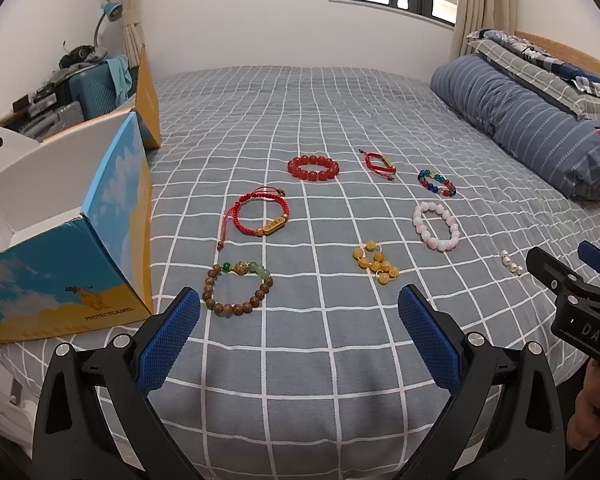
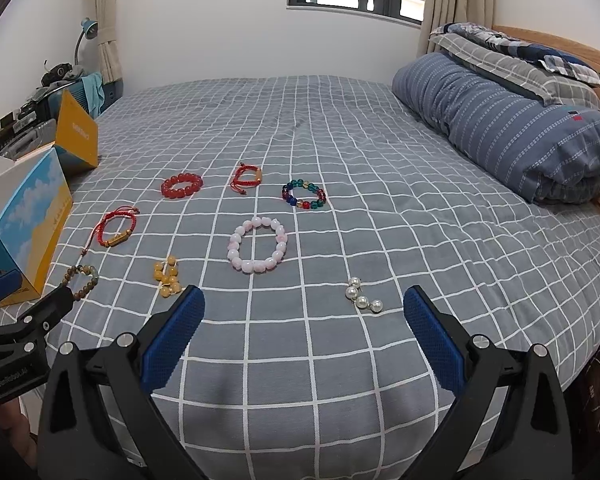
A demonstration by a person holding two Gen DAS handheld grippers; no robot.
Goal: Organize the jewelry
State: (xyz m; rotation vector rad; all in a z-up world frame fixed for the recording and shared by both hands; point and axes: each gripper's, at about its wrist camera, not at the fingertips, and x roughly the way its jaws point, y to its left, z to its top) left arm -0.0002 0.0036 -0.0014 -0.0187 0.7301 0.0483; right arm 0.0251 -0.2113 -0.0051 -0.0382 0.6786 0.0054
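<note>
Several bracelets lie on the grey checked bed. In the left wrist view: a brown wood-bead bracelet (image 1: 238,289), a red cord bracelet (image 1: 260,216), a red bead bracelet (image 1: 313,168), a small red cord bracelet (image 1: 379,164), a multicolour bead bracelet (image 1: 437,182), a pink bead bracelet (image 1: 436,227), yellow beads (image 1: 376,266) and pearls (image 1: 511,263). My left gripper (image 1: 299,312) is open and empty, just short of the wood-bead bracelet. My right gripper (image 2: 304,308) is open and empty, near the pearls (image 2: 363,299) and the pink bracelet (image 2: 258,245).
An open blue and yellow cardboard box (image 1: 66,240) stands on the bed's left edge. A rolled blue striped duvet (image 2: 512,124) and pillows lie at the right by the wooden headboard. Suitcases and a lamp stand beyond the box.
</note>
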